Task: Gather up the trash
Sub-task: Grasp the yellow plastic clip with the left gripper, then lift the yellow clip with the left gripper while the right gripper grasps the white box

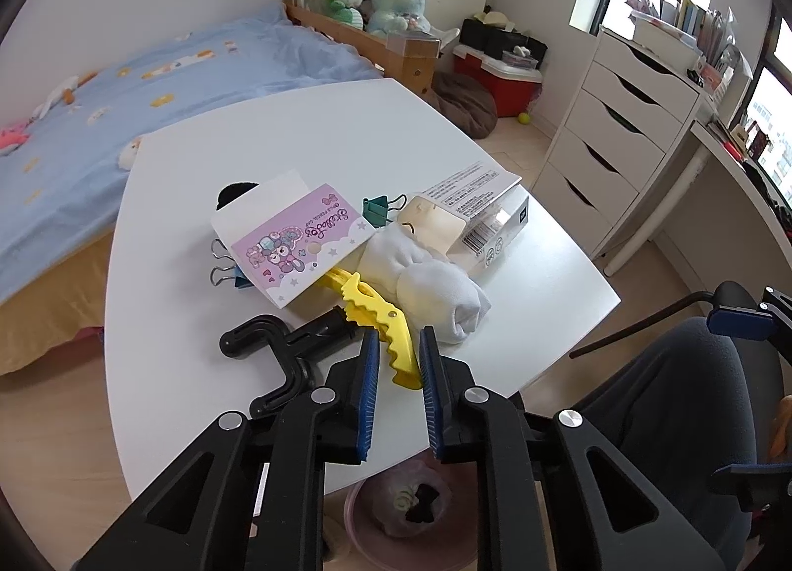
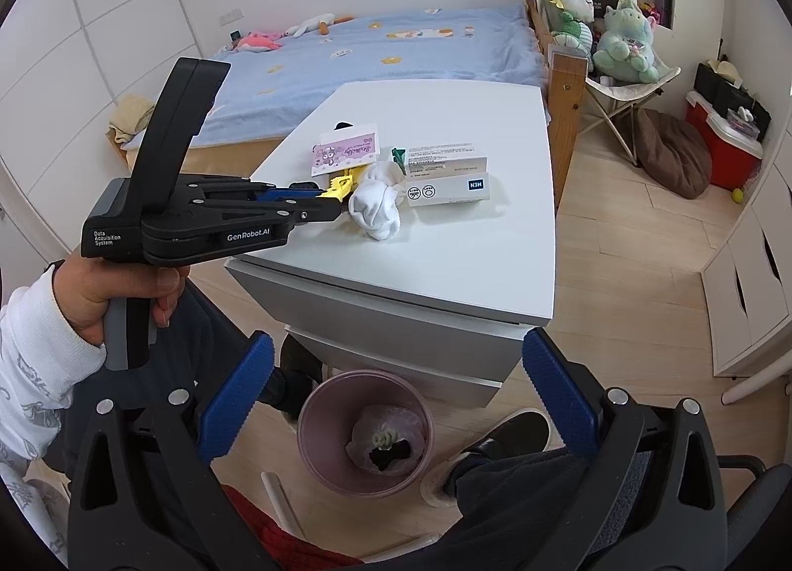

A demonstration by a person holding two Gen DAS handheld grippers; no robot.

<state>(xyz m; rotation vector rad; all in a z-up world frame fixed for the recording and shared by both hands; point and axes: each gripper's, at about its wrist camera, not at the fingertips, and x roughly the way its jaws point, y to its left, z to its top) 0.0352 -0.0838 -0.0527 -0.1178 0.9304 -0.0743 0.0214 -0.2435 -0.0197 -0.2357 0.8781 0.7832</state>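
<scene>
The left gripper (image 1: 399,363) has its blue ribbed pads a narrow gap apart, with the tail of a yellow plastic clip (image 1: 383,323) lying between the tips; whether the pads actually press it cannot be told. In the right wrist view the same gripper (image 2: 329,200) reaches in from 9 o'clock, its tips at the yellow clip (image 2: 341,186).

The right gripper (image 2: 396,393) is spread wide and holds nothing, hanging above a round pink trash bin (image 2: 317,427) on the wooden floor that holds a crumpled pale wad and a dark scrap.

On the smooth white tabletop (image 1: 346,125), at 12 o'clock from the left gripper, the clip's serrated edge touches a soft, rolled white sock (image 1: 435,284). At 11 o'clock a glossy purple cartoon card (image 1: 302,239) leans on white card over metal binder clips (image 1: 225,269). A black plastic hook-shaped piece (image 1: 277,343) lies at 9 o'clock. At 1 o'clock stands a clear printed box (image 1: 475,219), with a green binder clip (image 1: 378,210) just beside it.
</scene>
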